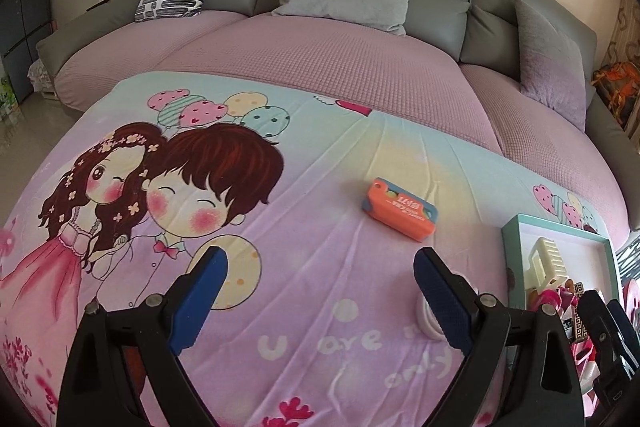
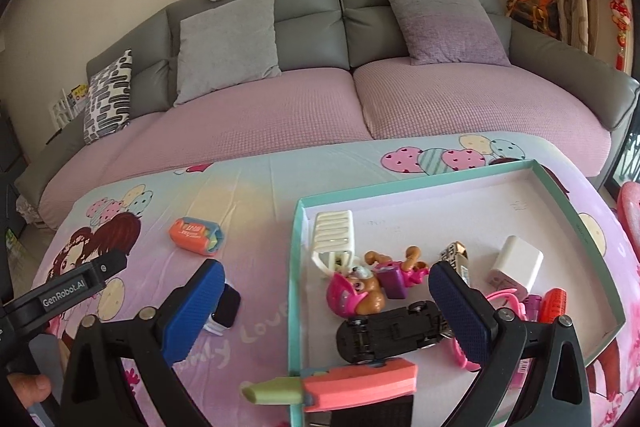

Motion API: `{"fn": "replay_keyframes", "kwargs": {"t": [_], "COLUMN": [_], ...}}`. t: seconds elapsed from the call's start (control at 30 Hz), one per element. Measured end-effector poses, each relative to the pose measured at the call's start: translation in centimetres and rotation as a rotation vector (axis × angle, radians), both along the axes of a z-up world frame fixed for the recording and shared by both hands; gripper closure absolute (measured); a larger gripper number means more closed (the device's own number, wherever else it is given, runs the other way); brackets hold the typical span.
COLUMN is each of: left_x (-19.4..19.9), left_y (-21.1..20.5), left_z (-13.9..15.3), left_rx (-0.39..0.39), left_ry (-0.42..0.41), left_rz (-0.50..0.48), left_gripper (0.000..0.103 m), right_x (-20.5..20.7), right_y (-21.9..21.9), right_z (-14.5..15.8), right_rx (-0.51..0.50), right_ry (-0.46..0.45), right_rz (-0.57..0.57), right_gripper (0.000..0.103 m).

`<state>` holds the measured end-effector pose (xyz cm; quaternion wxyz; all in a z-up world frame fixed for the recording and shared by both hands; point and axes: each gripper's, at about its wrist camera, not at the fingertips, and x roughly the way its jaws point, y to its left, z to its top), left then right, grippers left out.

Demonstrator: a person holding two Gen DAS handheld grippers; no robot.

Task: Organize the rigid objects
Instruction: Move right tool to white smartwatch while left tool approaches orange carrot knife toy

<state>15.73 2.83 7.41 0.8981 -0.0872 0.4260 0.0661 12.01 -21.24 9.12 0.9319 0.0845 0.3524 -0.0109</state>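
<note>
Rigid objects mostly lay in the teal tray (image 2: 298,267) under the right gripper (image 2: 326,285), whose jaws gaped empty. An orange box (image 1: 399,209) sat on the desk ahead of the left gripper (image 1: 320,273), also spread wide and empty, awaiting collection with a white gadget (image 2: 224,311).

I see an orange box (image 2: 195,234) lying flat on the cartoon sheet, well apart from the teal tray (image 2: 297,267). In the tray lie a cream comb (image 2: 334,233), a black toy car (image 2: 394,331), a white charger (image 2: 516,263) and a pink puppy figure (image 2: 356,293), close together.
</note>
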Motion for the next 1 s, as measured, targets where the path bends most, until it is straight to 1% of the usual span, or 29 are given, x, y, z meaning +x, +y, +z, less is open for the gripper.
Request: {"fn": "replay_keyframes", "kwargs": {"t": [0.07, 0.27, 0.43, 0.63, 0.7, 0.8, 1.0], "left_x": [0.0, 0.0, 0.2, 0.4, 0.4, 0.4, 0.1], "left_y": [0.7, 2.2, 2.8, 3.9, 4.3, 4.9, 6.2], "left_z": [-0.4, -1.8, -2.8, -3.9, -4.1, -4.4, -4.6], "left_rx": [-0.005, -0.065, -0.084, -0.111, -0.122, -0.129, -0.142], "left_ry": [0.016, 0.058, 0.089, 0.122, 0.129, 0.136, 0.135], "left_rz": [0.009, 0.021, 0.007, 0.010, 0.017, 0.026, 0.055], "left_gripper": [0.008, 0.008, 0.008, 0.008, 0.008, 0.008, 0.009], "right_x": [0.0, 0.3, 0.5, 0.6, 0.5, 0.5, 0.8], "right_y": [1.0, 4.2, 6.7, 8.8, 9.5, 10.3, 11.0], "right_z": [0.0, -0.3, -1.0, -1.8, -1.9, -2.0, -3.0], "right_rx": [-0.007, -0.010, -0.038, -0.031, -0.044, -0.044, -0.015], "right_ry": [-0.004, -0.004, 0.006, 0.023, 0.022, 0.016, 0.043], "right_rz": [0.020, 0.102, 0.156, 0.207, 0.224, 0.245, 0.262], "right_gripper": [0.000, 0.000, 0.000, 0.000, 0.000, 0.002, 0.013]}}
